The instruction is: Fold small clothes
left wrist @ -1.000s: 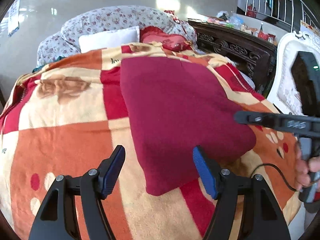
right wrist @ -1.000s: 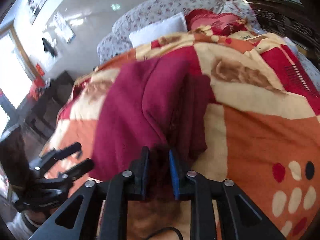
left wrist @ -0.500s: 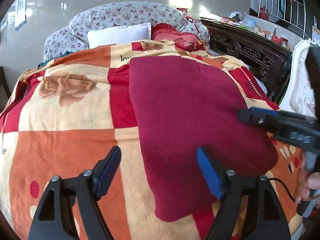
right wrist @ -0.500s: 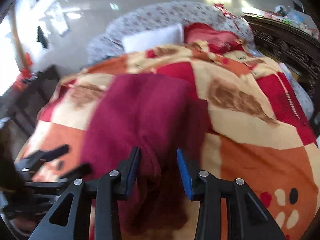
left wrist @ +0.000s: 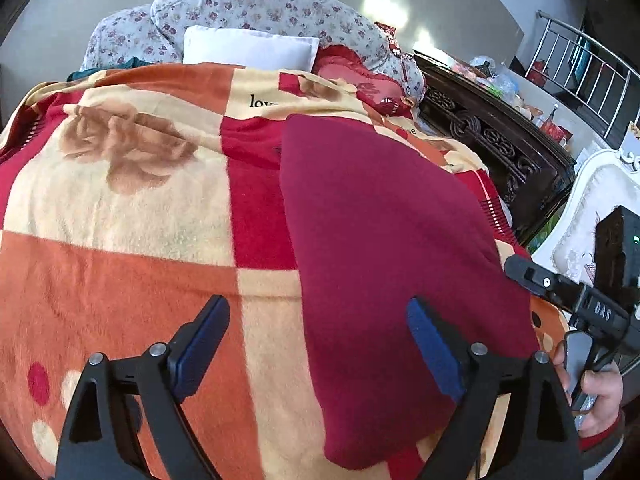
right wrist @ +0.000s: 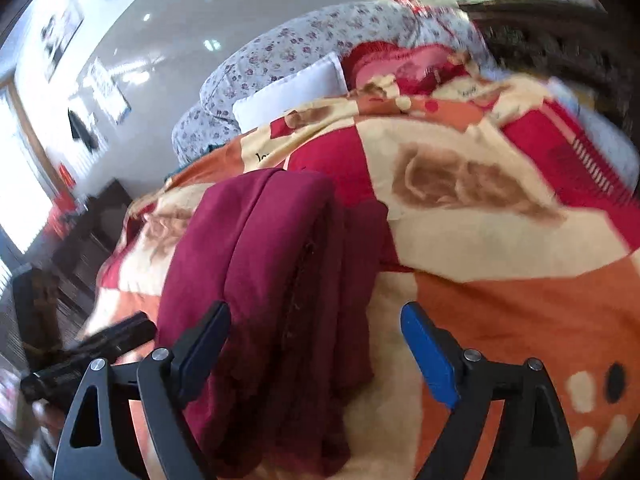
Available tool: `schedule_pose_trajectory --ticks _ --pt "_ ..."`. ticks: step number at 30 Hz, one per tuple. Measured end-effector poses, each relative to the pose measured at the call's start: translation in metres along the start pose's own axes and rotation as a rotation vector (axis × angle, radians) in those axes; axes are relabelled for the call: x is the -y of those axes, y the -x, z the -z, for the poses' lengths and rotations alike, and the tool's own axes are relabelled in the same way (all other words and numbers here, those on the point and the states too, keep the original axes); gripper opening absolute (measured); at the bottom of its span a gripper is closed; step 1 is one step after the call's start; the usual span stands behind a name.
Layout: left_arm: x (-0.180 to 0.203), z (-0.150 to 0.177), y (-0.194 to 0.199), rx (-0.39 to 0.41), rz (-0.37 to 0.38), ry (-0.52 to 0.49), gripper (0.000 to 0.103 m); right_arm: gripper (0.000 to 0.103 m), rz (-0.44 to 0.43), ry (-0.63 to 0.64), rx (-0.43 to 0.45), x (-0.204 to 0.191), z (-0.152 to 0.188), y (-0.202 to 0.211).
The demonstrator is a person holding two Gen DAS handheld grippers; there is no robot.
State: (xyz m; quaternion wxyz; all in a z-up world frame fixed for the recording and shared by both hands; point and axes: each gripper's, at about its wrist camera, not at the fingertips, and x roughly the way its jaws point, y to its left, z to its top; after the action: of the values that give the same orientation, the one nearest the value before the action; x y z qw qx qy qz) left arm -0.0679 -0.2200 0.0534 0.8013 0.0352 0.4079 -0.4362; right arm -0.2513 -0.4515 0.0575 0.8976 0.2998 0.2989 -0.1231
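A dark red garment (left wrist: 384, 232) lies folded lengthwise on an orange, red and cream blanket (left wrist: 120, 208). In the right wrist view the garment (right wrist: 272, 280) shows stacked layers with folded edges. My left gripper (left wrist: 316, 344) is open and empty, hovering over the garment's near left edge. My right gripper (right wrist: 316, 340) is open and empty above the garment's near end. In the left wrist view the right gripper is seen from the side, to the right of the garment, held by a hand (left wrist: 596, 396).
A white pillow (left wrist: 248, 48) and a floral cushion (left wrist: 260, 12) lie at the blanket's far end, with a red cushion (left wrist: 352, 76) beside them. A dark carved wooden frame (left wrist: 496, 144) and a white chair (left wrist: 592, 204) stand to the right.
My right gripper opened and let go of the garment's edge, then drew back. The garment settled flat. My left gripper stayed open and rose slightly.
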Motion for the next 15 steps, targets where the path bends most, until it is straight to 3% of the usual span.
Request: schedule_pose_trajectory --ticks 5,12,15 --pt "0.001 0.0 -0.015 -0.042 0.087 0.009 0.095 0.092 -0.109 -0.09 -0.052 0.017 -0.005 -0.024" --pt "0.006 -0.001 -0.038 -0.069 0.132 0.022 0.1 0.093 -0.232 -0.172 -0.086 0.024 -0.004 -0.043" --pt "0.007 -0.001 -0.047 -0.087 0.154 0.042 0.1 0.095 -0.236 -0.142 -0.09 0.016 -0.005 -0.05"
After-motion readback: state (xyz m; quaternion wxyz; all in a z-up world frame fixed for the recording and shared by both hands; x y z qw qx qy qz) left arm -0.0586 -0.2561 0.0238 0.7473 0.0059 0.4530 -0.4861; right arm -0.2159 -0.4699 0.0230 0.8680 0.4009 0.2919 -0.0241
